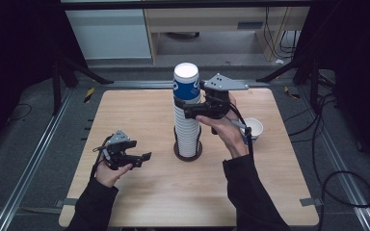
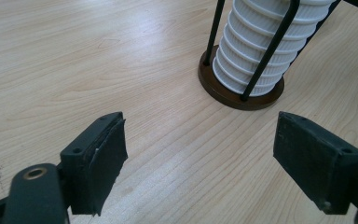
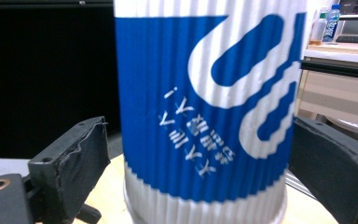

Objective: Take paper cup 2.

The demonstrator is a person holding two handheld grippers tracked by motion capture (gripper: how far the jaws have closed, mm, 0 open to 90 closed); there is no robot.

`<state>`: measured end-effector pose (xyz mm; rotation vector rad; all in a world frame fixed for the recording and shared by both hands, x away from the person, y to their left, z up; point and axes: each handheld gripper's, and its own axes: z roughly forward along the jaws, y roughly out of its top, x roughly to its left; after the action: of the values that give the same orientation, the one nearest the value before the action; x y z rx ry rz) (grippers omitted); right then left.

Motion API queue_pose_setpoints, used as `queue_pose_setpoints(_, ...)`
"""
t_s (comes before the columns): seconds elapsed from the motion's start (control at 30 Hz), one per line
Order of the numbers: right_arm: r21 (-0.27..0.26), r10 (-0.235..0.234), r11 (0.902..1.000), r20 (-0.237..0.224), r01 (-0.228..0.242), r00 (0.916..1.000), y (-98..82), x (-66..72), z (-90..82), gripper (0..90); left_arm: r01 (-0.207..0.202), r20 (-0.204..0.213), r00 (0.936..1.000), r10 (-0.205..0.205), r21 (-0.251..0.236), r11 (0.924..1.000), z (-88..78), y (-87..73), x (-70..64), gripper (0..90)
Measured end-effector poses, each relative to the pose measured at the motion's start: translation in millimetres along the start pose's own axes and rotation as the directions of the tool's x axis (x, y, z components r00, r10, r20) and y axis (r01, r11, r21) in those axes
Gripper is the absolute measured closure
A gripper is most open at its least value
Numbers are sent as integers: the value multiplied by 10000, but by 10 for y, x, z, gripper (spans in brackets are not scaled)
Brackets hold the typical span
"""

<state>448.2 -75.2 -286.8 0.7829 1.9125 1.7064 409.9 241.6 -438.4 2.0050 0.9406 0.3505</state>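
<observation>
Two grippers are at work over the wooden table [image 1: 139,202]. Right gripper [image 1: 189,109] stands at 3 o'clock of the cup stack [image 1: 187,127], jaws apart around the top blue cup [image 3: 205,107], pads not pressing. Left gripper [image 1: 142,159], at 8 o'clock of the stack's holder [image 2: 223,91], gapes with nothing between its jaws

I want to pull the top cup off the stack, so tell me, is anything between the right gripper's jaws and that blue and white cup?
Nothing visible. The right gripper has the top cup between its open jaws, with a small gap on each side. The holder's black rods run along the stack lower down, below the jaws.
</observation>
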Motion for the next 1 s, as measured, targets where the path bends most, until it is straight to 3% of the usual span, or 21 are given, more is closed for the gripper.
queue_pose_setpoints(0.37, 163, -175, 9997, 289, 170, 9994, -39, -1, 130, 144, -21, 61, 10000, 21, 13, 10000, 15, -2, -6, 166)
queue_pose_setpoints(0.8, 213, -365, 9991, 205, 361, 9991, -20, 9, 86, 171, -9, 58, 10000, 9, 17, 10000, 15, -3, -1, 166)
queue_pose_setpoints(1.0, -148, -225, 9996, 125, 227, 9997, 33, 9, 55, 183, -19, 65, 10000, 19, 27, 10000, 15, -4, -1, 165)
